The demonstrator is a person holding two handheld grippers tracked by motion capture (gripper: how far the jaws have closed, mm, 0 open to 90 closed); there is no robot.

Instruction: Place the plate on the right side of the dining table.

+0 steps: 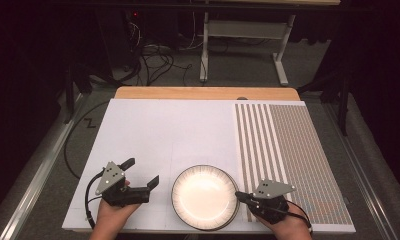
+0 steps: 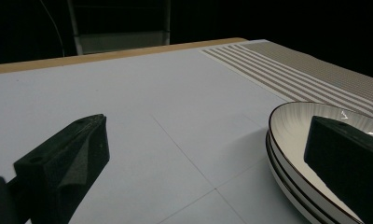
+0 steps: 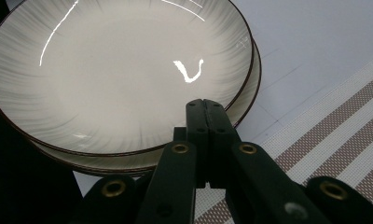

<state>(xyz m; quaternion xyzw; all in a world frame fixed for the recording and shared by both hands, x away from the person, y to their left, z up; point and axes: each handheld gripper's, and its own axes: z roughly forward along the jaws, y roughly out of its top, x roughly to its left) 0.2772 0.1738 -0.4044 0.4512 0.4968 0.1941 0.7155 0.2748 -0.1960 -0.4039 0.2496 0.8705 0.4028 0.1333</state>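
You are holding a gripper at each side of a stack of pale, dark-rimmed plates (image 1: 204,197) sitting near the front edge of the desk (image 1: 163,130). Your left gripper (image 1: 143,172) is hovering just left of the stack, jaws standing wide apart. Your right gripper (image 1: 239,195) is sitting at the stack's right rim, jaws pressed together with nothing between them. With closed jaws there, you are risking a nudge instead of a grip, pushing the stack toward the left gripper or sliding the top plate (image 3: 119,74) off the lower ones. The striped mat (image 1: 288,155) is lying to the right.
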